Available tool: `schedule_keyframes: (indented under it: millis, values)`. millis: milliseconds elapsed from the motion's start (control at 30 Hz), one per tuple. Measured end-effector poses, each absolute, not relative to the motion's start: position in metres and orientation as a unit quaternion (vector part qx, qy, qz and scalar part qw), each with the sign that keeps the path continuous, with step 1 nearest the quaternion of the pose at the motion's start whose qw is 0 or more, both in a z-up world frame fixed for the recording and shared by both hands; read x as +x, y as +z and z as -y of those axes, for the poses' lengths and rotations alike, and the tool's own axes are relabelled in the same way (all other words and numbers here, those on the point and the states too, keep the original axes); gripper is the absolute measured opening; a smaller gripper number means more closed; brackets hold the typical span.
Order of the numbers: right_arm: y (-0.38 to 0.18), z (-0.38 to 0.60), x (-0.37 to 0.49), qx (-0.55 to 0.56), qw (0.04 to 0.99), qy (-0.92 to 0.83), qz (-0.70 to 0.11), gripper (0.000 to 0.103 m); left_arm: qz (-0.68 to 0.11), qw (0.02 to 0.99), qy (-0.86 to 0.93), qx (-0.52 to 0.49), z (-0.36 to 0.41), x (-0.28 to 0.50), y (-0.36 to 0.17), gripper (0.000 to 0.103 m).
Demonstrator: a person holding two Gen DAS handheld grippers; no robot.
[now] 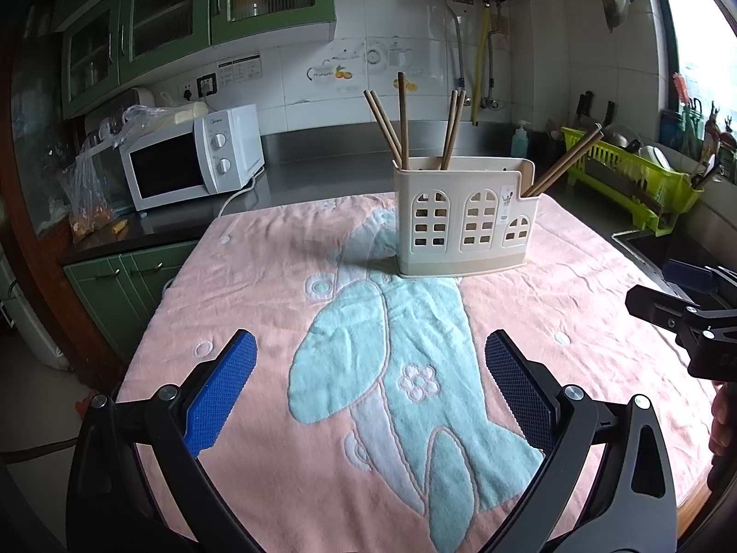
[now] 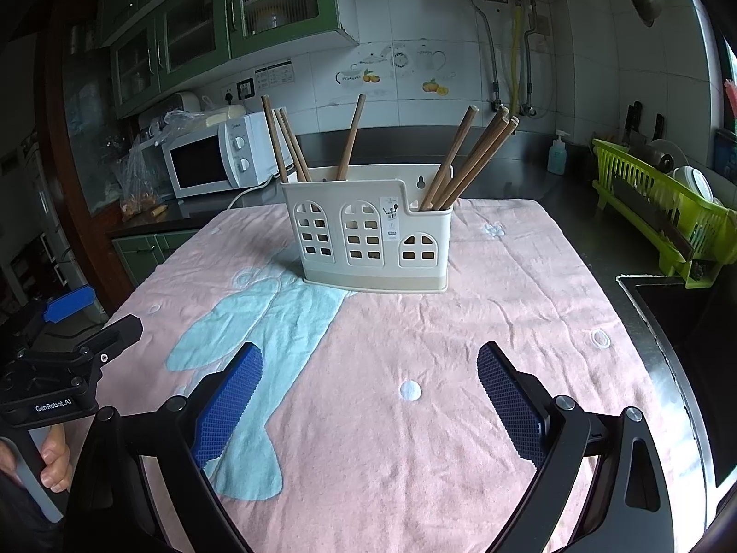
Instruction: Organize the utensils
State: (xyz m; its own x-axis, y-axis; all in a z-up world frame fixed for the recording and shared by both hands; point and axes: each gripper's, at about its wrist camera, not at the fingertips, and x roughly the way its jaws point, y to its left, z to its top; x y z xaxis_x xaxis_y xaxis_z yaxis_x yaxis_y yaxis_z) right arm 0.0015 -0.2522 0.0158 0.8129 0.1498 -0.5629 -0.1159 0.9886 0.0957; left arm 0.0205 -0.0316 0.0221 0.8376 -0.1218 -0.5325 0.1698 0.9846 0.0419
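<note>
A cream plastic utensil holder [image 1: 465, 221] [image 2: 371, 237] with arched window cut-outs stands upright on the pink towel [image 1: 258, 285] [image 2: 483, 304]. Several brown wooden chopsticks [image 1: 400, 120] [image 2: 470, 156] stick out of its compartments, some in the tall left part, others leaning right from the low right part. My left gripper [image 1: 371, 391] hovers open over the towel, well in front of the holder, with nothing between its blue pads [image 1: 221, 391]. My right gripper [image 2: 368, 401] is likewise open and empty, short of the holder. Each gripper's body shows at the edge of the other's view.
A white microwave [image 1: 193, 161] [image 2: 216, 161] sits on the dark counter at the left. A green dish rack [image 1: 631, 175] [image 2: 668, 216] with dishes stands at the right, beside a sink edge [image 2: 663, 318]. A soap bottle [image 2: 557, 154] is behind. A hand [image 2: 55, 461] holds the left gripper's handle.
</note>
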Motion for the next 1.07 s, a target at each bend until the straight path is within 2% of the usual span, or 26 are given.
schedule_keyframes:
  millis: [1067]
  values:
    - [0.0096, 0.2538, 0.0024, 0.03, 0.951, 0.07, -0.301, 0.091, -0.277, 0.957, -0.07, 0.042, 0.0293, 0.0205, 0.0164, 0.098]
